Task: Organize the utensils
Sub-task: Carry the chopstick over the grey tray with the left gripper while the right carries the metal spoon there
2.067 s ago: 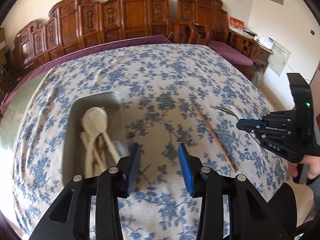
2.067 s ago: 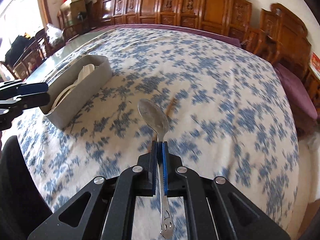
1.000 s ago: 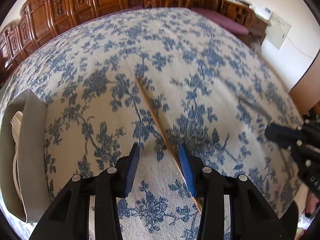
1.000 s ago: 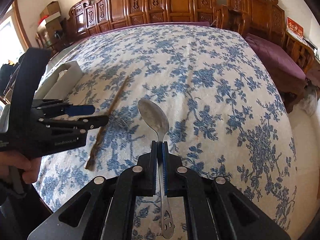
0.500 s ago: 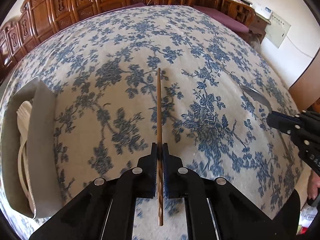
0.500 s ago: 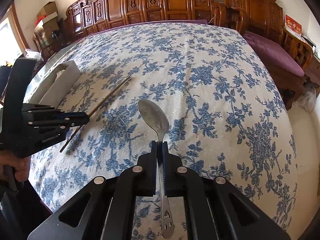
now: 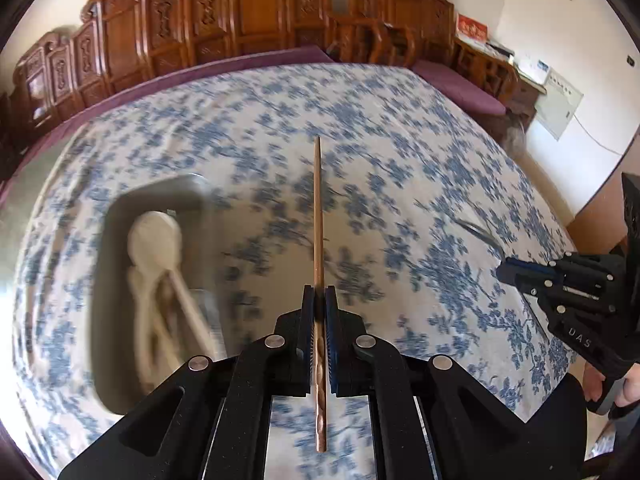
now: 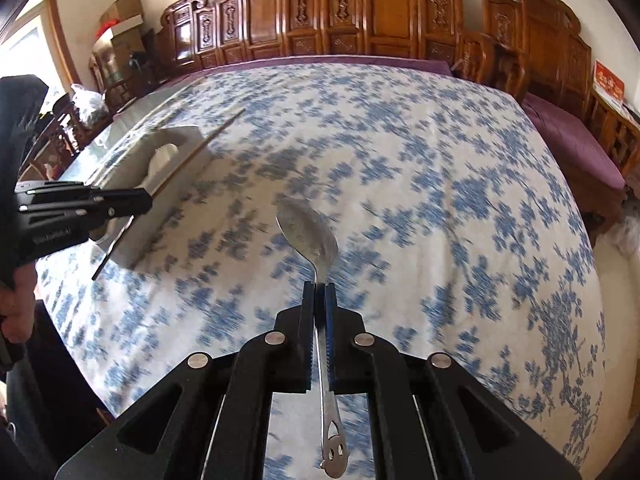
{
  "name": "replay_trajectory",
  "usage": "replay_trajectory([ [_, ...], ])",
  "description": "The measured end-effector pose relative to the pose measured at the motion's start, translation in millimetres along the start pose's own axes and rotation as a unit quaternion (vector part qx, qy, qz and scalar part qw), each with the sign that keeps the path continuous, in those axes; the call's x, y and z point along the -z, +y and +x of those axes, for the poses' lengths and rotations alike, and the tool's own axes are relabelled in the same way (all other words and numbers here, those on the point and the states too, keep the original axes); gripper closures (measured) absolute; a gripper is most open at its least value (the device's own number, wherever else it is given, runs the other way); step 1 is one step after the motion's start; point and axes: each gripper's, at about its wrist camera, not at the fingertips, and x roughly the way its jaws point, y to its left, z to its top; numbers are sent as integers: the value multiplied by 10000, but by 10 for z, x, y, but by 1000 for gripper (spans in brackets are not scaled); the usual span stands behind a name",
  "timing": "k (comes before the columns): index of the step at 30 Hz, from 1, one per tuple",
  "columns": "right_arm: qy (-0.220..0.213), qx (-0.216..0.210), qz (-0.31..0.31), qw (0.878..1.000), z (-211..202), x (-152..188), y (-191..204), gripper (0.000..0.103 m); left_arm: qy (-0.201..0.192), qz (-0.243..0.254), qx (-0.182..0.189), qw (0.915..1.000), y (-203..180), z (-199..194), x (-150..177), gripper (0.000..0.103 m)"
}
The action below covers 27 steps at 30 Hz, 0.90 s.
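Observation:
My left gripper (image 7: 319, 294) is shut on a brown wooden chopstick (image 7: 318, 216) and holds it in the air, pointing forward, just right of the grey utensil box (image 7: 106, 248). The box holds pale wooden spoons (image 7: 154, 240) and other utensils. My right gripper (image 8: 319, 290) is shut on a metal spoon (image 8: 308, 236), bowl forward, above the tablecloth. In the right wrist view the left gripper (image 8: 144, 200) with the chopstick (image 8: 200, 148) hangs beside the box (image 8: 132, 240). The right gripper (image 7: 504, 272) shows at the right in the left wrist view.
The table carries a white cloth with blue flowers (image 8: 440, 200). Carved wooden chairs (image 7: 256, 12) line the far side. Purple cushions (image 8: 568, 136) sit at the right. Both views are blurred by motion.
My left gripper closed on the chopstick, lifted it off the cloth and swung left toward the box. My right gripper kept hold of the spoon and moved a little toward the box.

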Motion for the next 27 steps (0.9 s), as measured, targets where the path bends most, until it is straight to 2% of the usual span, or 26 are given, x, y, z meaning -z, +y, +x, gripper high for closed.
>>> replay_trajectory([
  [6,-50,-163,-121,9998,52,-153,350,97,-101,-161,-205,9996,457,-138,13,99],
  [11,-50,-266,-184,9995,99,-230,562,97,119,-96,-352,9993,767,25,29,99],
  [21,60,-326,-278,9991,218,-301,764,97,529,5,-360,9979,990,321,128,99],
  [27,24,-401,-301,9987,268,-427,920,97,478,-175,-308,9982,1074,353,134,99],
])
